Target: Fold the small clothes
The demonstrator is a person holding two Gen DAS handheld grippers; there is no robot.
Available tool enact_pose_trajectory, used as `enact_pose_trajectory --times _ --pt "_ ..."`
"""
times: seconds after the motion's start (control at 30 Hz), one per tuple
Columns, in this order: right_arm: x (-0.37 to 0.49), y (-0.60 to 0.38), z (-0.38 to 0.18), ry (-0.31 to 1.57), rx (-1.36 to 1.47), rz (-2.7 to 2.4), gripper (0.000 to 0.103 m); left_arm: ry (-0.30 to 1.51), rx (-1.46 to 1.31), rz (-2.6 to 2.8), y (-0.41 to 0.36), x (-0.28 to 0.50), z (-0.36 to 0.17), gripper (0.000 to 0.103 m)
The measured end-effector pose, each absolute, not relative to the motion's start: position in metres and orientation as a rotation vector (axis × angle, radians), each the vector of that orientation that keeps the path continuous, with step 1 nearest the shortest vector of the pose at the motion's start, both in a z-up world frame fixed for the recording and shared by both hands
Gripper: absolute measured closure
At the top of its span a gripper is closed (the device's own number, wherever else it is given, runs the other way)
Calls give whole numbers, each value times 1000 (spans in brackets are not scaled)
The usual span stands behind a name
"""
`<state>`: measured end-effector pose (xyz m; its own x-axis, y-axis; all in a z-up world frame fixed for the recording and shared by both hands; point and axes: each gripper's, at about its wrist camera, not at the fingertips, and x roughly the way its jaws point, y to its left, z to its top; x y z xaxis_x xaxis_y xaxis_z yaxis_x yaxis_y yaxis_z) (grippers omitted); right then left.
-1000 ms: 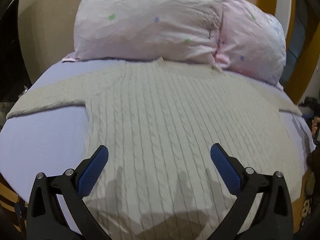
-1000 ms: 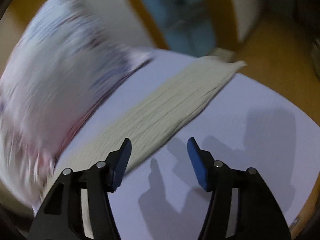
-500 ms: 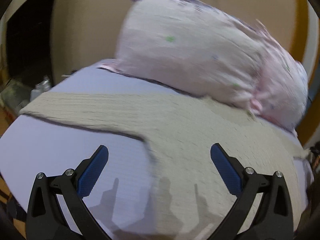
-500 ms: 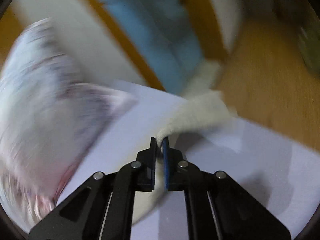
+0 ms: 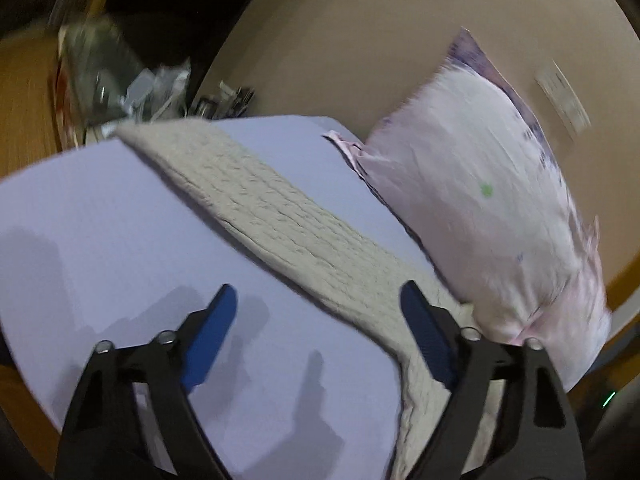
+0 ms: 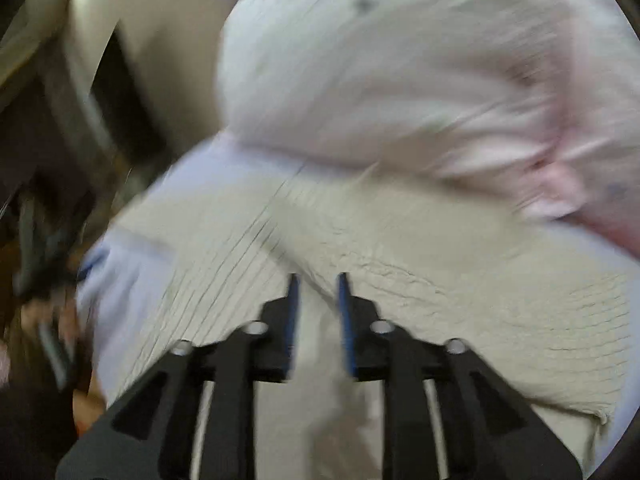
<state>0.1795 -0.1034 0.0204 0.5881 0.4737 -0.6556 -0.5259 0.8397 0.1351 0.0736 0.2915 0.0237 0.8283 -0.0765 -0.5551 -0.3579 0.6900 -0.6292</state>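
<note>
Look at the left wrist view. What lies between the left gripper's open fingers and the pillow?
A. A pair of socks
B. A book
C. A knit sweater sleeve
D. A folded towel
C: the cream knit sleeve runs across the sheet, beside the pillow, ahead of the left gripper.

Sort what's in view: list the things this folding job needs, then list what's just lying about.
Belongs to the job:
- cream knit sweater, one sleeve stretched across the bed
- left tool, open above the sheet
- right tool, over the sweater

Just lying about:
- pink pillow
- lavender sheet
- blurred clutter past the bed's far edge
</note>
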Motion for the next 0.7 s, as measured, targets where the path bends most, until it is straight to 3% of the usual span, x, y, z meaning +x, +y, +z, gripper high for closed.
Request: enact_pose_trajectory --times 0.03,0.07,0.1,0.17,0.43,0.57,0.7 --pt "174 -99 20 733 -81 601 56 593 -832 183 300 76 21 24" --pt "170 -99 22 707 -77 606 40 594 -856 197 308 78 17 26" --pt "165 -104 28 666 -69 596 31 593 -876 209 315 80 15 28" --pt "162 -125 39 613 -28 563 29 600 -925 240 332 87 8 29" --pt "158 -197 55 571 115 505 24 555 -1140 347 401 104 -9 58" --pt "158 -232 63 535 183 478 22 629 -1053 452 415 119 -1 94" --pt "155 -267 66 505 209 421 21 586 -762 375 363 145 64 97"
